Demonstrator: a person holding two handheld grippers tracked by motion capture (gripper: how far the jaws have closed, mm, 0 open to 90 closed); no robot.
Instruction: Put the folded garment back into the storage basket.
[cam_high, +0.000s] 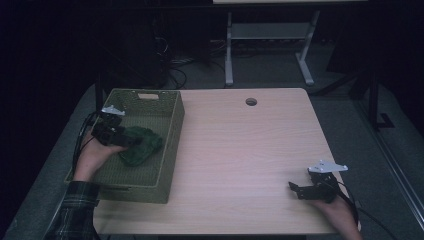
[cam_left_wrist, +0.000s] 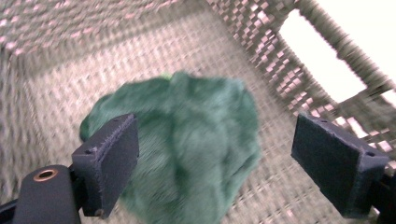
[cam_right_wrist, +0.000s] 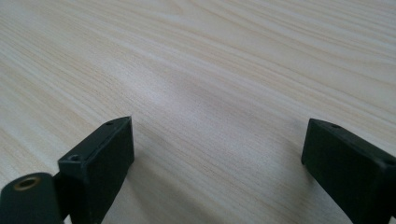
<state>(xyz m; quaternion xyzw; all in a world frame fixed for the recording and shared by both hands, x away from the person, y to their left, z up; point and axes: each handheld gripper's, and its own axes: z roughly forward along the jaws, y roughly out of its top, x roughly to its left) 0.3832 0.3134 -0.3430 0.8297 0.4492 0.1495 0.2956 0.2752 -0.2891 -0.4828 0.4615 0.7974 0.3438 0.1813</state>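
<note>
Left tool (cam_high: 131, 142) was inside the woven basket (cam_high: 172, 131) at the left of the worktop (cam_high: 250, 150), jaws spread wide on either side of the green plush cloth (cam_high: 142, 146). In the left gripper view the cloth (cam_left_wrist: 187, 144) lay bunched on the basket floor (cam_left_wrist: 280, 196), between the two pads but not pinched; the left pad (cam_left_wrist: 109, 163) sat just beside or maybe touching its edge, the right pad well clear of it. View was blurred, so contact was hard to call.

Right tool (cam_high: 295, 189) rested near the front right corner of the worktop, jaws also spread, nothing between them. The right gripper view showed bare wood grain (cam_right_wrist: 210, 84) ahead of its pads.

Progress, as a judgement: the cloth was already down in the basket, roughly mid-floor toward the near side, so the placing looked essentially done. The open jaws fit either a fresh release or an approach for a pick; the pictures did not settle which. If release, what was left was lifting the left tool out of the basket without snagging the fabric. Right tool looked idle, no part in this step. Nothing else lay on the worktop to handle.
</note>
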